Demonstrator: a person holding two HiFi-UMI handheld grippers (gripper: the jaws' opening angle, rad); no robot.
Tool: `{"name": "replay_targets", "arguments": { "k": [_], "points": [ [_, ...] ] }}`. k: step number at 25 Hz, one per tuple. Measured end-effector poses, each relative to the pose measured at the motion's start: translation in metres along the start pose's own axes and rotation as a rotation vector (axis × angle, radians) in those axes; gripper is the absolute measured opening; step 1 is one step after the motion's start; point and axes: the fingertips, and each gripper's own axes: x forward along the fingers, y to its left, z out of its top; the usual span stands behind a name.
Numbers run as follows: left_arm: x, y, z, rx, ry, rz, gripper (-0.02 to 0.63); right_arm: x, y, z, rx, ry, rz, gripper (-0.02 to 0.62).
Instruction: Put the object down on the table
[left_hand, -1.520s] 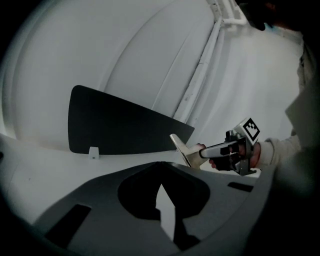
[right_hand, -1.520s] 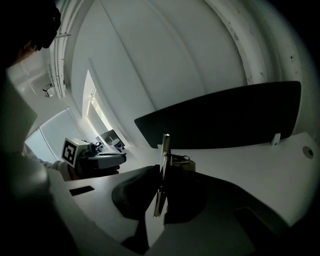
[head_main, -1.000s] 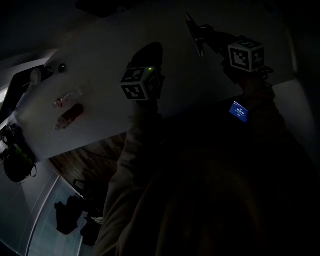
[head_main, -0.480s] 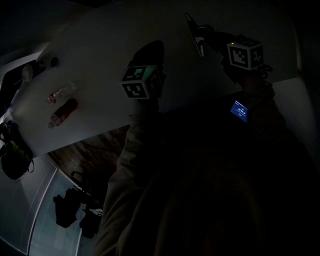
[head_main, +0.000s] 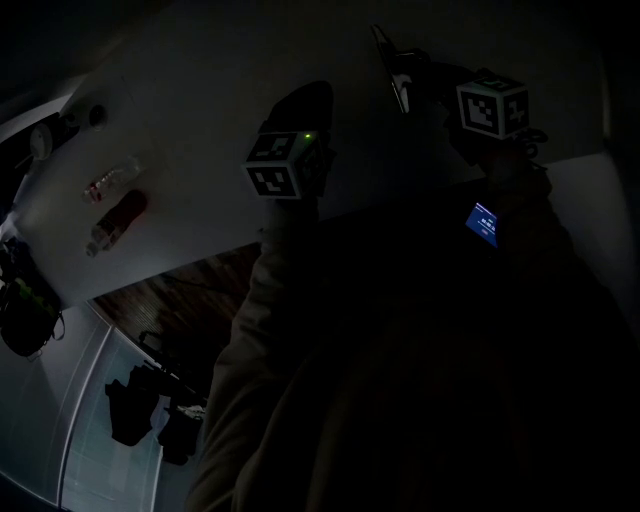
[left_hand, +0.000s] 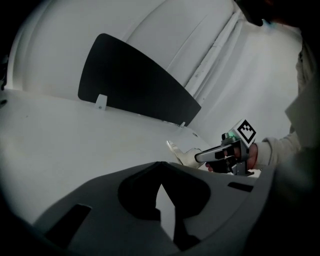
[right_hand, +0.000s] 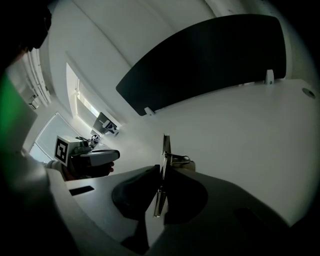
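Right gripper (right_hand: 161, 189) clamped on thin metal plate (right_hand: 164, 152), plate upright, edge-on between the fingers, its far end sticking out beyond them, over right part of table (right_hand: 240, 130), left gripper (left_hand: 162, 192) pinched together, empty

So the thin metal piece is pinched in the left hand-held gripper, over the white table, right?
Not quite: it is the right hand-held gripper that pinches the thin metal piece, over the white table. The right gripper view shows the piece edge-on between that gripper's jaws. In the left gripper view, the left hand-held gripper has nothing between its jaws.
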Motion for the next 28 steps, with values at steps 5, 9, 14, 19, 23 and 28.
{"name": "replay_targets", "arguments": {
  "k": [5, 9, 14, 19, 23, 28],
  "points": [
    [-0.002, 0.010, -0.014, -0.010, 0.017, 0.004, 0.005, 0.010, -0.001, -0.012, 0.015, 0.008, -0.007, 0.038],
    [-0.003, 0.014, -0.022, -0.020, 0.023, 0.001, 0.005, 0.015, 0.000, -0.016, 0.026, 0.010, -0.002, 0.038],
    [-0.002, 0.014, -0.027, -0.024, 0.029, -0.006, 0.005, 0.018, -0.004, -0.019, 0.064, 0.002, 0.007, 0.038],
    [-0.003, 0.018, -0.029, -0.020, 0.028, -0.002, 0.005, 0.021, -0.016, -0.025, 0.127, -0.031, -0.013, 0.040],
    [-0.005, 0.020, -0.028, -0.019, 0.027, -0.005, 0.005, 0.022, -0.017, -0.028, 0.171, -0.051, -0.004, 0.108],
    [-0.007, 0.019, -0.028, -0.018, 0.025, -0.011, 0.005, 0.016, -0.020, -0.022, 0.160, -0.085, -0.032, 0.205]
  ]
}}
